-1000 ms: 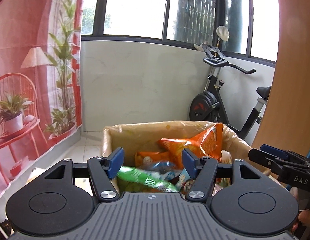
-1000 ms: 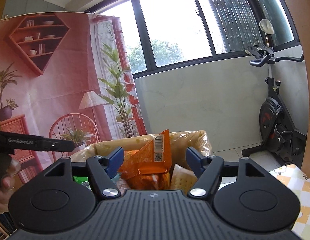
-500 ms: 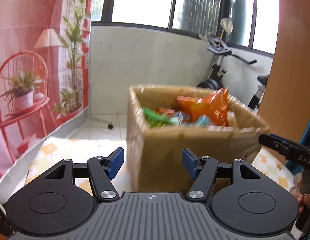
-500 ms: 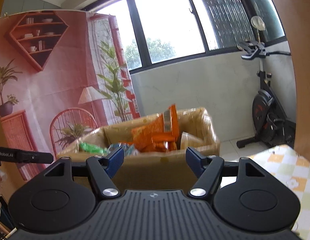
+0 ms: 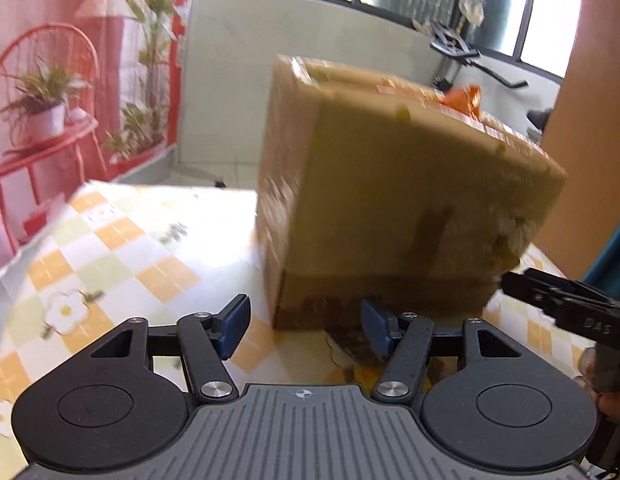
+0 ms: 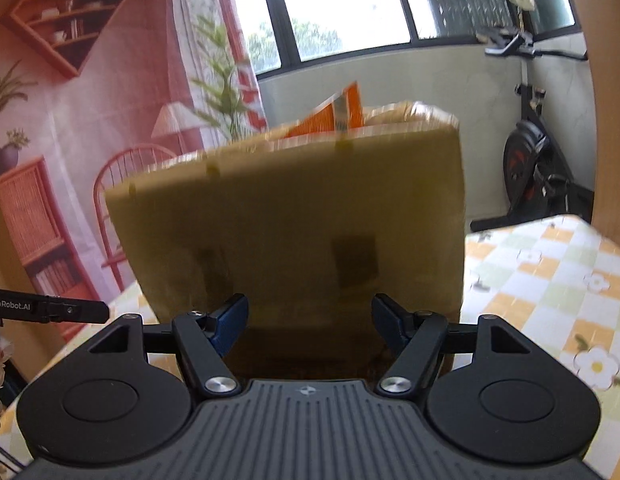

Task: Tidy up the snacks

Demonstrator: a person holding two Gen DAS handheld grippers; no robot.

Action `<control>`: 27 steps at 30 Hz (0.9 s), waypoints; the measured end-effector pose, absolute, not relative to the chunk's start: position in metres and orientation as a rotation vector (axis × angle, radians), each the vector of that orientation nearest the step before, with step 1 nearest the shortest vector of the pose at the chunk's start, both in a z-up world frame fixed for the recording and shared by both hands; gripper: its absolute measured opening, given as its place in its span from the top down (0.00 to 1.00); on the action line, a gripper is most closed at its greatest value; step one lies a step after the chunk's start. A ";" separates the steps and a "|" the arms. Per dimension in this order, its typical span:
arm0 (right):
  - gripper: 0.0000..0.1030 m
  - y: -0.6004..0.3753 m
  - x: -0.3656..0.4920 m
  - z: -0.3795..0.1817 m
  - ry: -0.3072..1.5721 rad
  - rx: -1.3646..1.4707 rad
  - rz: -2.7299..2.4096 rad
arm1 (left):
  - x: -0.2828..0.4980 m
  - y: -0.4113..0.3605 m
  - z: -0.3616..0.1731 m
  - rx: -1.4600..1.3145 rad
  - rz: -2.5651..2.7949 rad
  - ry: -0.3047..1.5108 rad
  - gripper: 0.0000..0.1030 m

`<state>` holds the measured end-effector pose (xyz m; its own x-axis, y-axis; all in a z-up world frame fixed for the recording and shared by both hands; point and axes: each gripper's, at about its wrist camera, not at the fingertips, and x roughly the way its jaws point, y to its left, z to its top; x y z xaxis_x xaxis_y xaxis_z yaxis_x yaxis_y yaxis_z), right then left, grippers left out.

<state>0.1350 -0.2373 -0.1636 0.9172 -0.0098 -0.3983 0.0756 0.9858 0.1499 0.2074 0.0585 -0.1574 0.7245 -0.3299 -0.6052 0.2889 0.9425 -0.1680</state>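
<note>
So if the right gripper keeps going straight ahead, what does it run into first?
Most likely the near wall of the brown cardboard box standing on the checked tablecloth; the open right gripper points straight at its lower part, though blur hides the gap.

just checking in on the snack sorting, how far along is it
Barely started. Done: nothing seems sorted; the cardboard box stands on the checked tablecloth, an orange snack bag poking above its rim. In hand: nothing; the left claw and right claw are both open and empty, low against the box's side. Left: take the snacks out and arrange them.
</note>
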 end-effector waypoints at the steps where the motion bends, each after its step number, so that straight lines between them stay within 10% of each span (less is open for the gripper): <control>1: 0.31 -0.237 0.136 -0.168 0.422 0.161 -0.040 | 0.208 0.056 -0.163 -0.064 -0.349 0.693 0.40; 27: 0.39 -0.237 0.154 -0.249 0.638 0.165 -0.013 | 0.243 0.012 -0.233 -0.134 -0.406 0.885 0.62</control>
<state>0.1541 -0.2371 -0.2485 0.8035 0.0388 -0.5941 0.0630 0.9867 0.1496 0.2428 0.0122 -0.2328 0.5628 -0.3979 -0.7245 0.2888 0.9159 -0.2787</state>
